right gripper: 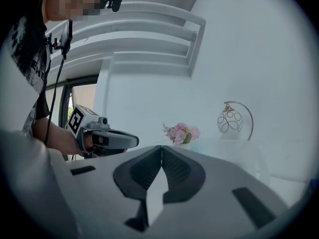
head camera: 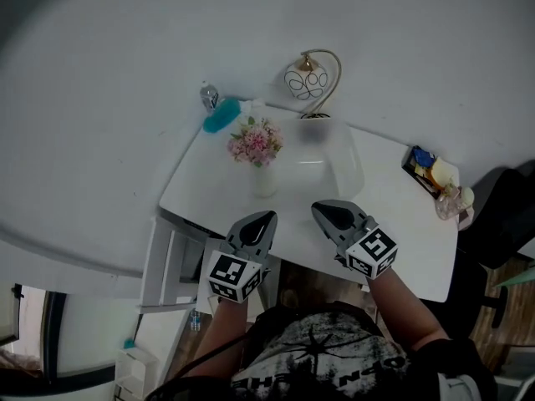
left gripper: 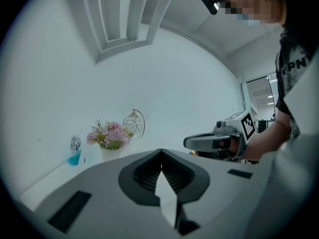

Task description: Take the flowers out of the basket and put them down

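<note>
The flowers [head camera: 255,143] stand in the basket [head camera: 266,180], a small white holder at the far side of the counter [head camera: 393,224]. A lamp [head camera: 309,82] is just behind them and a blue bottle [head camera: 220,117] is near them on the left. Both grippers hang over the near edge of the counter, well apart from the flowers, and point toward them.

The left gripper [head camera: 267,218] has its jaws closed together with nothing between them. The right gripper [head camera: 320,210] is the same, closed and empty.

I judge that the step in hand is the approach, so nothing of the task is done yet. To do it well, one gripper should open its jaws wide before it arrives, not at the last moment. It should come in low and take the stems just above the rim of the basket, because the pink heads are soft and would be crushed or pulled off.

The basket looks light and narrow, so it may tip or rise together with the flowers. The other gripper can press on its wall or rim to hold it down. The lift should go straight up until the stems are free. The bare counter in front of the basket seems a good place to lay them, away from the lamp and the bottle.
</note>
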Available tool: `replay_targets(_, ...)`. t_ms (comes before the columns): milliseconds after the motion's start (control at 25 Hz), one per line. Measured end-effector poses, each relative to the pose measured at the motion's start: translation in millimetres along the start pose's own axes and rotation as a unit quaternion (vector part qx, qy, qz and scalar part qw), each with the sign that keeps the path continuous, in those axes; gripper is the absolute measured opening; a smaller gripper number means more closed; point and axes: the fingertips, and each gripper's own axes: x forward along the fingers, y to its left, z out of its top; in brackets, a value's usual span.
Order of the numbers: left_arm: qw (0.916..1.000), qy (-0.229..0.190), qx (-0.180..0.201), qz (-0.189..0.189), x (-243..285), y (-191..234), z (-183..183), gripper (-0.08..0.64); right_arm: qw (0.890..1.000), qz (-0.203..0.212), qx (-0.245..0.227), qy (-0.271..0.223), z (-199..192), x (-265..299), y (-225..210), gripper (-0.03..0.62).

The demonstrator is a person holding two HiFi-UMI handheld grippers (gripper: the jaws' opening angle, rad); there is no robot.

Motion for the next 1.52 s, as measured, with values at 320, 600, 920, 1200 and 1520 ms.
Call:
replay_targets(320, 0.9993, 0.001, 0.001, -0.036, 3, 27, -4, 0.015, 1.0, -0.026, -0.001, 0.002, -1, 25, -2, 0.017)
replay_targets(600, 0.9989, 0.007, -0.002, -0.047, 3, 34, -8, 0.015, 1.0, -0.011, -0.003, 0.003, 5, 36, 7, 0.017)
replay_targets(920, 0.9988, 0.014, -0.008, -0.047, 4, 42, -10, 0.015, 1.0, 0.026, 0.003, -0.012, 34, 45, 7, 0.017)
replay_targets(1200, 0.9989, 0.013, -0.018, -0.04, 2, 51, -6, 0.015, 0.998, 0.052, -0.036, -0.006, 78, 59, 3, 0.018)
replay_targets(1520, 0.9984, 0.01, -0.037, -0.041, 1, 55, -3, 0.015, 0.988, 0.077, -0.13, 0.032, 109, 86, -19, 0.02)
